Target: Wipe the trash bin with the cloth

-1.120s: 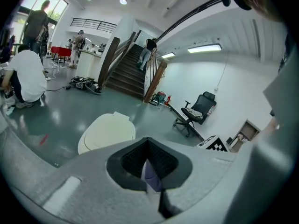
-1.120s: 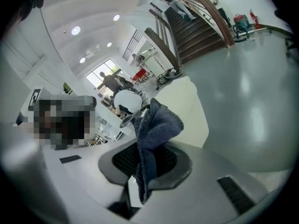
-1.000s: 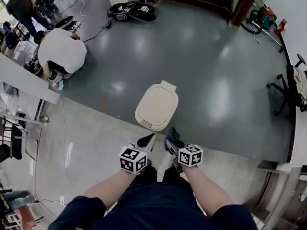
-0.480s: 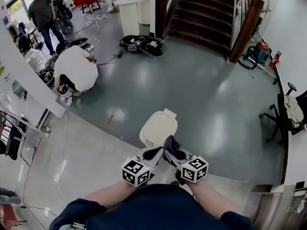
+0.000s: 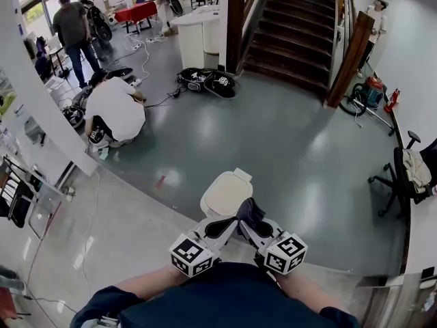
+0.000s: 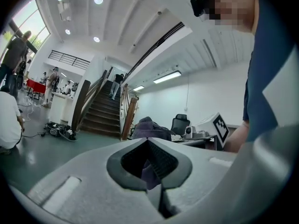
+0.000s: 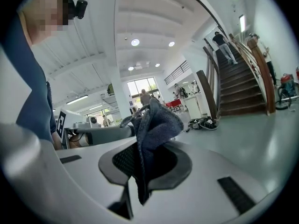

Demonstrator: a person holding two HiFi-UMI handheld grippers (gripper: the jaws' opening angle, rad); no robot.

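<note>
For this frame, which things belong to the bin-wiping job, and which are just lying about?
Job in hand:
- trash bin, lid shut
- cloth, pinched by both the left gripper and the right gripper

Lying about:
- black cases on the floor
- office chair
- red table
- crouching person in white

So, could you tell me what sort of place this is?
Probably an open workshop or lab hall: a wide staircase, gear and cables lying on the grey floor, and an office chair at the side.
</note>
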